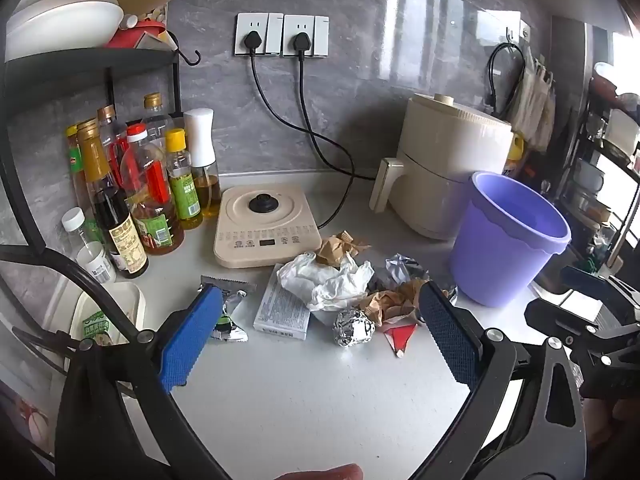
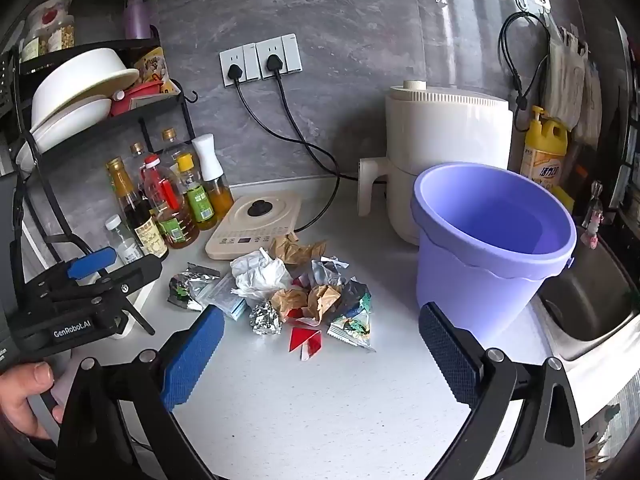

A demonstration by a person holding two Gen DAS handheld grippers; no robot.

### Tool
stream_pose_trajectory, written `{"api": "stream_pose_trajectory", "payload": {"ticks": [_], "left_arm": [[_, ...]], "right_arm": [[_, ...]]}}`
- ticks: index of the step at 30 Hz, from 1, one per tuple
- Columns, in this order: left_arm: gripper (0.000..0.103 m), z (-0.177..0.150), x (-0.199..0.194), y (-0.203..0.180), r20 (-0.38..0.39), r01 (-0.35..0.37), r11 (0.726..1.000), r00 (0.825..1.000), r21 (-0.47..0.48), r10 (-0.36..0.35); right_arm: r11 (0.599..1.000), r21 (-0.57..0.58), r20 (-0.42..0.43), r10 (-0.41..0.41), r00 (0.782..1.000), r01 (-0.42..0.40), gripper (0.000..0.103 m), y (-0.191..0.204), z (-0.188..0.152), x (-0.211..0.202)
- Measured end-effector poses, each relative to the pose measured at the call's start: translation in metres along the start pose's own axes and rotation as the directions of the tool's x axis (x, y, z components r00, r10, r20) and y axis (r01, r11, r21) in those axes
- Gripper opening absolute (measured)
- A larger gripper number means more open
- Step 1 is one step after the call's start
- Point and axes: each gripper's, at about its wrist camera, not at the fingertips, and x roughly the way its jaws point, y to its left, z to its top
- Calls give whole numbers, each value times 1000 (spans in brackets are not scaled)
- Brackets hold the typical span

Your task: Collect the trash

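Left gripper (image 1: 320, 332) gapes over foil ball (image 1: 354, 327) (purple bucket (image 1: 504, 240) beside).

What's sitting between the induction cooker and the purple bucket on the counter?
The trash pile fills that stretch between induction cooker and purple bucket, clearest in the right wrist view.

Flat box (image 1: 282, 312) half under crumpled white paper (image 1: 328, 280); box print too small to read.
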Motion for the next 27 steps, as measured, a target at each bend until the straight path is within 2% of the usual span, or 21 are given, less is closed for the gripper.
{"api": "stream_pose_trajectory", "payload": {"ticks": [5, 16, 27], "left_arm": [[97, -3, -1, -4, -2, 2, 1000, 1000, 2, -2], [97, 1, 1, -11, -14, 9, 1000, 1000, -6, -10], [97, 0, 1, -5, -13, 1, 1000, 1000, -7, -1]], "right_arm": [[1000, 12, 27, 22, 999, -22, 96, -5, -5, -6], [999, 51, 25, 17, 1000, -19, 96, -15, 2, -9], [999, 41, 46, 20, 999, -22, 96, -10, 2, -11]]}}
